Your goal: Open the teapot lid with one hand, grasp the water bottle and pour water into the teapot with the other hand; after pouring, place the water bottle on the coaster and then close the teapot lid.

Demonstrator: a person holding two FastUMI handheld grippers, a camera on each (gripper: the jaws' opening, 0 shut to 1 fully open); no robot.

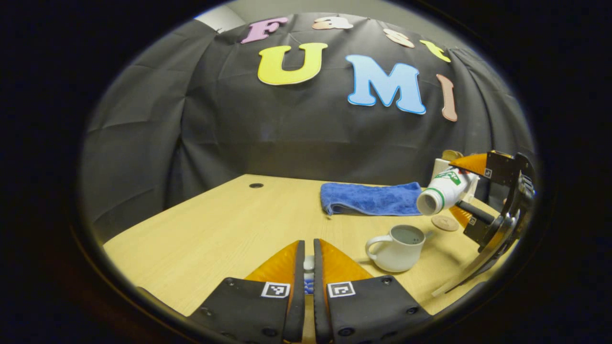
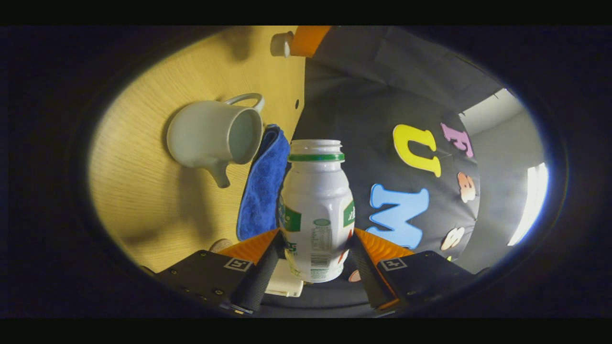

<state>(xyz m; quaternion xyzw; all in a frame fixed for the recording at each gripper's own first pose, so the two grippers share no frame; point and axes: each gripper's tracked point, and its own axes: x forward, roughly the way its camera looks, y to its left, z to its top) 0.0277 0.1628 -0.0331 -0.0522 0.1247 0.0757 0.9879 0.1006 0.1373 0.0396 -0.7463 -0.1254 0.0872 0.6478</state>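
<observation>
The white teapot (image 1: 396, 249) stands open on the wooden table, its handle to the left in the left gripper view. My left gripper (image 1: 308, 244) is shut on the small white teapot lid (image 1: 309, 263), held left of the pot. My right gripper (image 1: 456, 187) is shut on the white water bottle (image 1: 444, 188), which is tipped nearly level, its uncapped mouth just above the pot's far rim. In the right gripper view the bottle (image 2: 315, 210) sits between my right gripper's (image 2: 315, 234) fingers, with the teapot (image 2: 215, 134) and the lid (image 2: 282, 44) beyond. I see no water stream.
A round coaster (image 1: 444, 223) lies on the table behind the teapot, under the bottle. A folded blue towel (image 1: 370, 198) lies at the back. A pale box (image 1: 439, 167) stands behind the bottle. The table's left half (image 1: 215, 229) is bare wood.
</observation>
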